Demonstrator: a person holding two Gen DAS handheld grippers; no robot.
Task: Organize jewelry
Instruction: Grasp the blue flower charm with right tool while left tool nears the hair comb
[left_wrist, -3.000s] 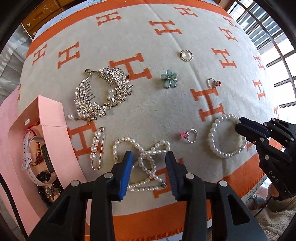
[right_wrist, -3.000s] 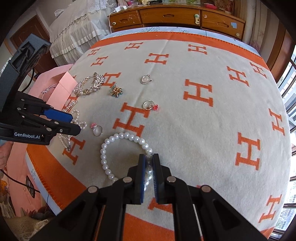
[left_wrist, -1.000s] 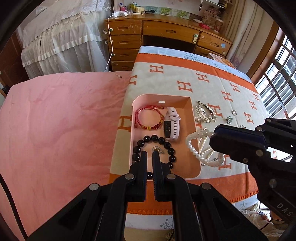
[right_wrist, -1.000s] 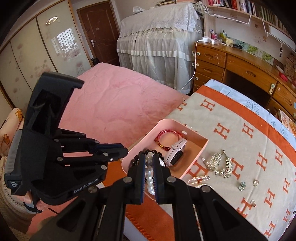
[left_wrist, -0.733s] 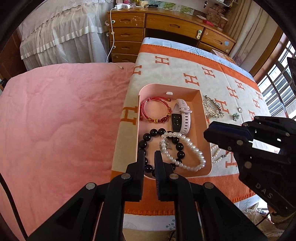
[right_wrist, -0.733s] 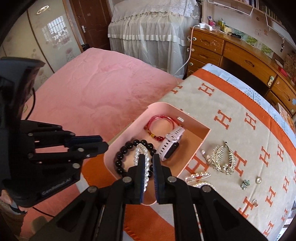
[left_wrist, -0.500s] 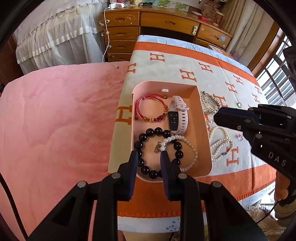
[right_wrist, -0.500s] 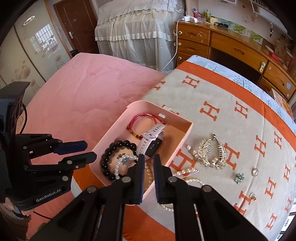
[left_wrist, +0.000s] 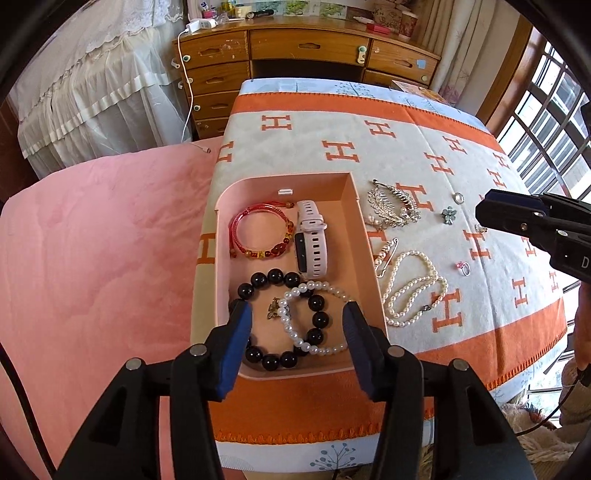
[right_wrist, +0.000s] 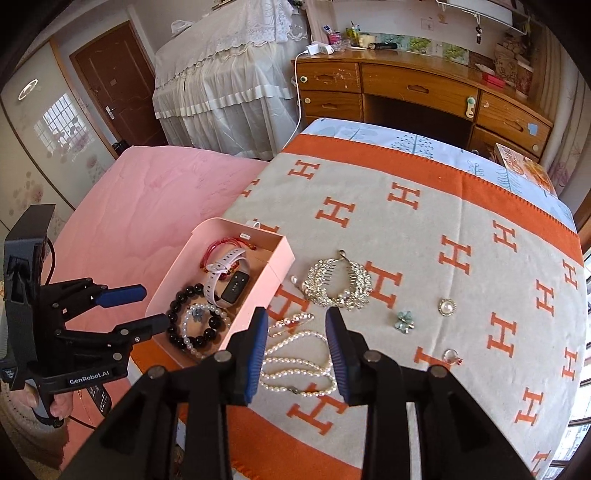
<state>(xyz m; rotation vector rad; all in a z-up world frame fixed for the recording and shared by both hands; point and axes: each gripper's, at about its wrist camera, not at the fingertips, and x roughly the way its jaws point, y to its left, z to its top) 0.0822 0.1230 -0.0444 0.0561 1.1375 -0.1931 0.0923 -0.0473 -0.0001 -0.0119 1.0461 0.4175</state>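
The pink box (left_wrist: 364, 236) (right_wrist: 280, 269) holds a white pearl bracelet (left_wrist: 301, 343) (right_wrist: 192, 349) lying across a black bead bracelet (left_wrist: 275, 275) (right_wrist: 175, 308), beside a pink watch (left_wrist: 312, 243) and a red cord bracelet (left_wrist: 258, 236). My left gripper (left_wrist: 296, 321) (right_wrist: 147, 308) hovers over the box's near end, its jaws opening and gripping nothing. To the right of the box, my right gripper (right_wrist: 295, 325) (left_wrist: 491, 210) hangs above a long pearl necklace (right_wrist: 291, 360) (left_wrist: 410, 286); its jaws are opening too, with nothing pressed between the pads.
On the orange-and-cream blanket lie a crystal hair comb (right_wrist: 336, 284), a pearl pin (right_wrist: 291, 319), a green flower (right_wrist: 405, 319), a round pearl brooch (right_wrist: 447, 306) and a ring (right_wrist: 451, 356). A pink bed lies left, wooden drawers stand behind.
The right gripper let the pearl bracelet go into the box, then swung right over the necklace. Both grippers went from shut to open.
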